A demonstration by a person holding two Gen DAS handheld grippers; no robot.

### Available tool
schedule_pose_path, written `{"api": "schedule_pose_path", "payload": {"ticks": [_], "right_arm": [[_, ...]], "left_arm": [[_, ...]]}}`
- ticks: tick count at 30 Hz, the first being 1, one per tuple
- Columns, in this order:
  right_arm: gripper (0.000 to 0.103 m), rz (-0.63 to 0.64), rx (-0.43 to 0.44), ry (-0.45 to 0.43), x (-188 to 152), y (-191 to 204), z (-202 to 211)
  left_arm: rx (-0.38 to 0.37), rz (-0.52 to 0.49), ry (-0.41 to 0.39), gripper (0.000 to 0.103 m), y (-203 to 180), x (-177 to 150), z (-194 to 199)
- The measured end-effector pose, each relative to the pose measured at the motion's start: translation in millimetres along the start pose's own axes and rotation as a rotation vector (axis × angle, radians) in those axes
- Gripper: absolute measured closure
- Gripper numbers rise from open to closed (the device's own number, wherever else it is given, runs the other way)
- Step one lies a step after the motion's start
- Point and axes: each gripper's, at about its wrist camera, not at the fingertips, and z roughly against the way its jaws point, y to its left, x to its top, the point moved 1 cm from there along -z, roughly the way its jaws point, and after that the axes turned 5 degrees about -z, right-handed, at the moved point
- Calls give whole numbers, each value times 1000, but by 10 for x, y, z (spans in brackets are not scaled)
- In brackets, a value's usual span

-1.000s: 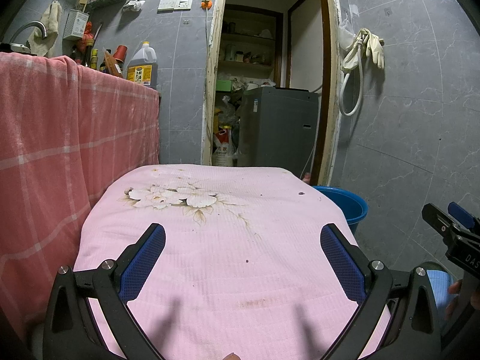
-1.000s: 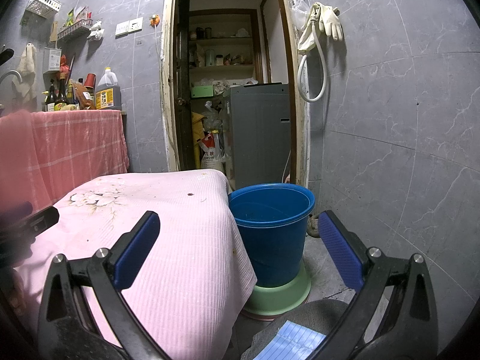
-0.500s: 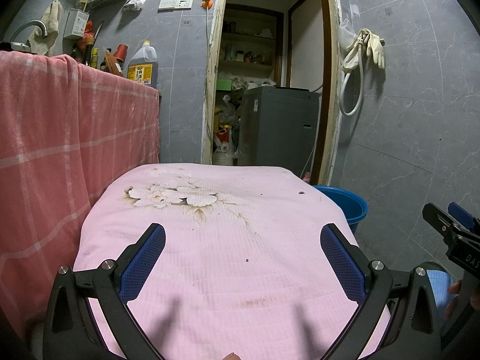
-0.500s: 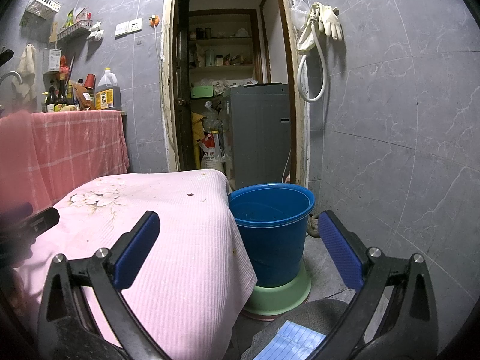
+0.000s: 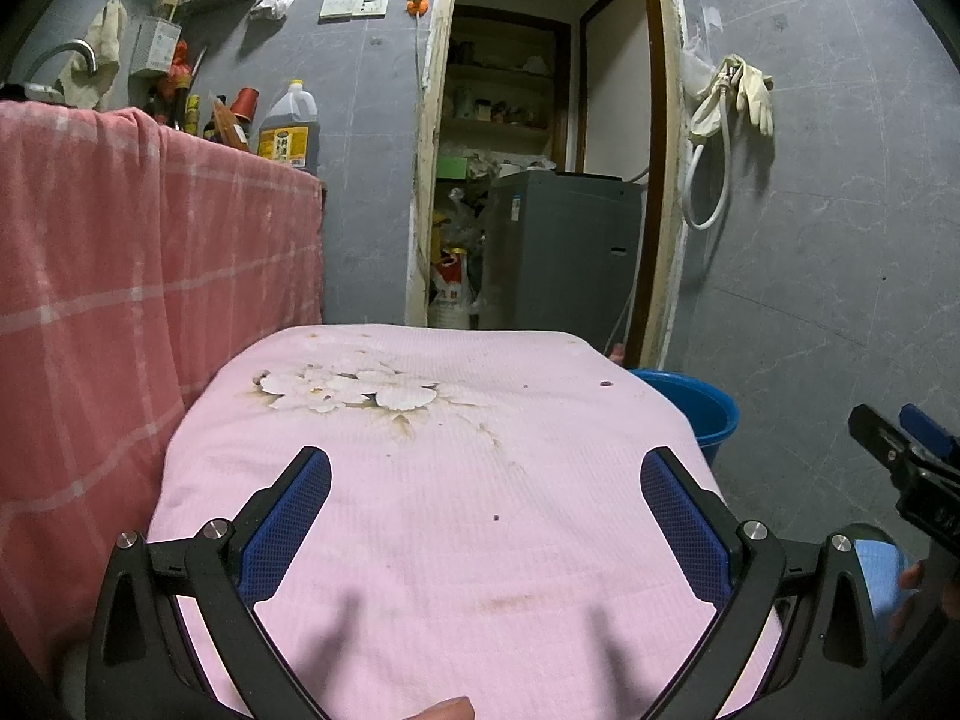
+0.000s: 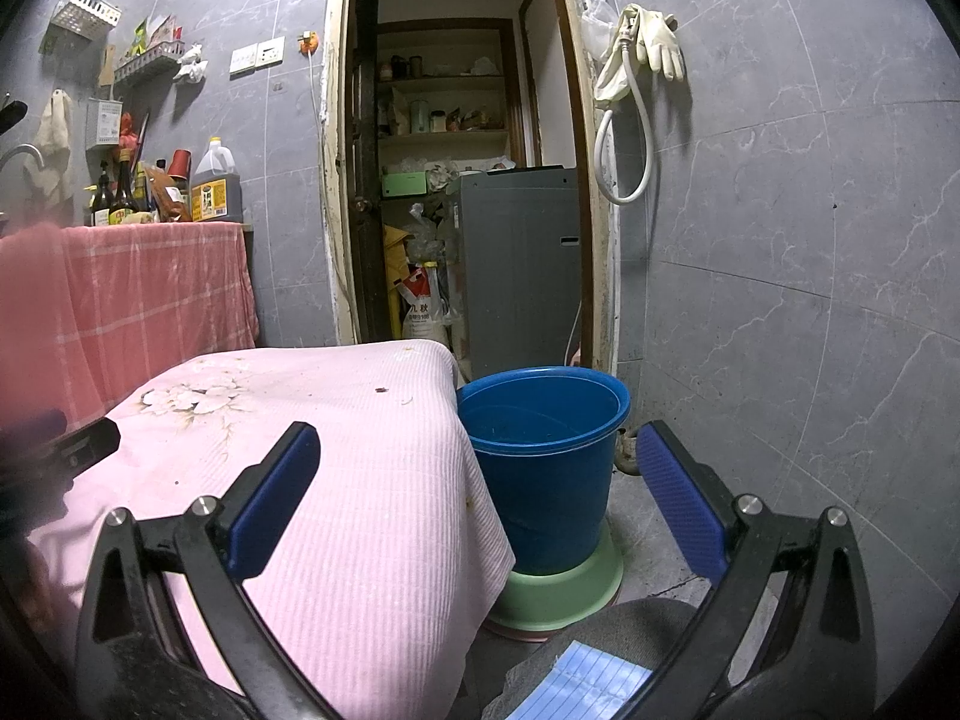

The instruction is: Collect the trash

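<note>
A pink flowered cloth covers the table (image 5: 456, 468) (image 6: 360, 480). Only tiny dark crumbs (image 5: 606, 383) (image 6: 380, 389) lie on it. My left gripper (image 5: 486, 516) hovers open over the cloth's near half with nothing between its blue pads. My right gripper (image 6: 477, 501) is open too, off the table's right corner, framing a blue bucket (image 6: 543, 456) that stands on a green base on the floor. The bucket's rim (image 5: 696, 405) peeks past the table's right edge in the left wrist view. The right gripper (image 5: 900, 450) shows at that view's right edge.
A red checked cloth (image 5: 120, 276) drapes a counter on the left, with bottles (image 6: 216, 186) on top. Straight ahead an open doorway (image 5: 540, 180) shows a grey appliance (image 6: 516, 264) and shelves. A blue lined sheet (image 6: 576, 690) lies on a grey lap at the bottom.
</note>
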Motion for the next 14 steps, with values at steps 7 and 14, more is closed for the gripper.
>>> {"api": "schedule_pose_path", "payload": {"ticks": [7, 14], "right_arm": [[0, 0, 0, 0, -1, 4, 2], [0, 0, -1, 0, -4, 7, 2]], "left_arm": [[26, -20, 4, 2, -45, -30, -7], [32, -12, 4, 2, -39, -17, -4]]}}
